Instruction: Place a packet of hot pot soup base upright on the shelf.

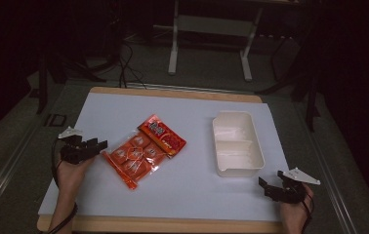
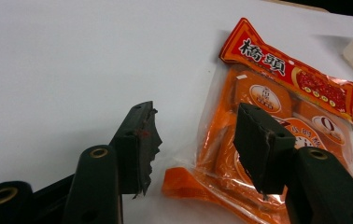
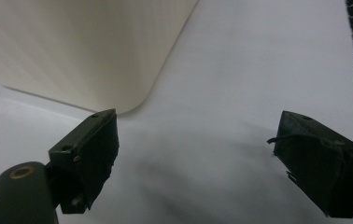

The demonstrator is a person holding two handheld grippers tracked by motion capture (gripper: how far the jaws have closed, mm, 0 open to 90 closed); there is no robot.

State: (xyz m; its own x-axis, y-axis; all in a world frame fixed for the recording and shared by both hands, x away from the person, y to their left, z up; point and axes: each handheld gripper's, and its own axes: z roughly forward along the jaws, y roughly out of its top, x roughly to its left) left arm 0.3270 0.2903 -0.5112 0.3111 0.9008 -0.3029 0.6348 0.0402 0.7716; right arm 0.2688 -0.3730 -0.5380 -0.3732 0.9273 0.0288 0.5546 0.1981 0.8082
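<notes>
My left tool (image 1: 99, 145) hovers at the left side of the white table (image 1: 192, 190), its jaws spread wide and gripping nothing; in the left gripper view one jaw stands over the near corner of the orange snack bag (image 2: 277, 126) and the other over bare table beside it, and I cannot tell whether that jaw touches the wrapper; the bag lies flat and slantwise left of the table's middle, its red printed header pointing far and right; my right tool (image 1: 265, 187) sits at the near right corner, jaws also wide with nothing between them; the white two-compartment tray (image 1: 258, 146) stands just beyond it on the right half, well apart from the bag; in the right gripper view its rounded corner (image 3: 95, 56) looms close ahead.
</notes>
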